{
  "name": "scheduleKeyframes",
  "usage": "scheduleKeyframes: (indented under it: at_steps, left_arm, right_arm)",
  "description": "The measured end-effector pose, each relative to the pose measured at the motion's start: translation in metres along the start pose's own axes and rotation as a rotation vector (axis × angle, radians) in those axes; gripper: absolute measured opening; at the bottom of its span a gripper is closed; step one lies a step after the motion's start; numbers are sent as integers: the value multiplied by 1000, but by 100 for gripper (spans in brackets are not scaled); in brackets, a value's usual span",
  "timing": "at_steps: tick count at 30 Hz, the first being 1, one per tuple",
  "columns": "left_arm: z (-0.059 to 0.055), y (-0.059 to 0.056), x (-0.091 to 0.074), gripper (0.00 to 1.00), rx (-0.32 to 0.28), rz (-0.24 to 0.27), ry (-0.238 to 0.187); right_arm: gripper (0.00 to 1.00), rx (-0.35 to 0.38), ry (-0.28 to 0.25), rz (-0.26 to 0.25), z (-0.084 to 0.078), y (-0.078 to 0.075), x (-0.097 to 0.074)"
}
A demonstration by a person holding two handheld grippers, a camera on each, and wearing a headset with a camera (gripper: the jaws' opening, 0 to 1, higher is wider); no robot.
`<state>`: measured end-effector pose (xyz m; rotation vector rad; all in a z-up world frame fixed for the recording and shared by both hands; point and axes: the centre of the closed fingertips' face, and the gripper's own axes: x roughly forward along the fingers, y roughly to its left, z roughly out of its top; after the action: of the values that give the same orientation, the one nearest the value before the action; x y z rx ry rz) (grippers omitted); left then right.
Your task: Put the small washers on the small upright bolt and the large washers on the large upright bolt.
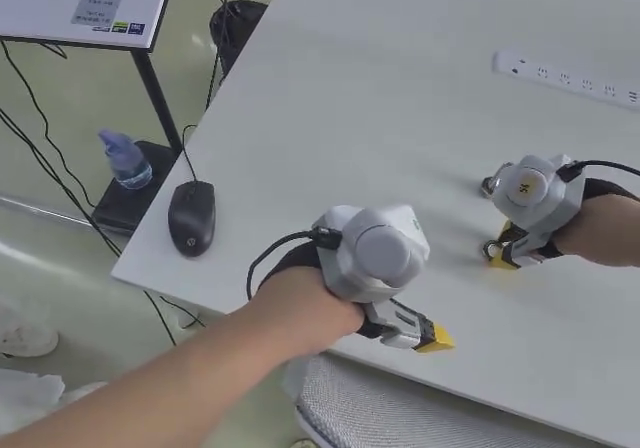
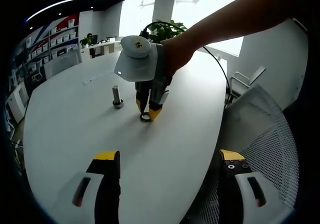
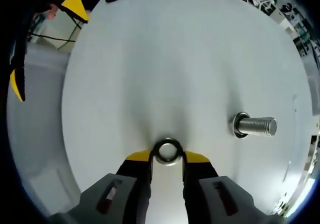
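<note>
Across the broad white counter (image 1: 400,88) in this bright office, the right tool (image 2: 148,113) has its yellow-tipped jaws pinching a small silver metal washer (image 3: 168,141) low at the surface, near a threaded steel upright bolt (image 3: 256,126), while the left tool (image 2: 170,159) hangs spread and empty by the counter's near edge. I'd judge the job hardly begun: this washer is not yet on the bolt, and whether the ring at the bolt's foot is a washer or its own flange I cannot tell.

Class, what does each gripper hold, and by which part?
The right gripper pinches a washer by its outer rim, down at the table; the left gripper holds nothing.
</note>
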<state>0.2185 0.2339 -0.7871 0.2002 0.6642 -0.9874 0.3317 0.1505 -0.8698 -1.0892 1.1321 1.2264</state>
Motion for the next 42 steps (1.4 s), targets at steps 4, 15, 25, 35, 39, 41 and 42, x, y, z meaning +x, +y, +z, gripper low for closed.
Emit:
scheduleKeyframes:
  at_steps: [4,15,25,35,39,41,42]
  left_arm:
    - [0,-2,1,78,0,-3,1]
    - [-5,-4,-3,76,6,-10,23]
    - [-12,-10,-3,74,2,-24,39]
    - [-11,-8,-5,74,8,-25,38]
    - [-7,-5,-7,74,11,-23,32]
    - [-6,-4,-9,74,14,-22,31]
    - [-5,-3,-10,74,19,-21,30]
  right_arm:
    - [21,23,-39,-23,-1,1,-1]
    - [22,57,-50,-14,-1,0,-1]
    - [22,70,-48,-13,-6,0,-3]
    - [22,74,-63,-10,1,0,-19]
    - [22,77,-69,-12,5,-4,-29]
    - [22,83,-70,-10,7,-6,-35]
    - [22,82,-72,-13,8,-8,-38]
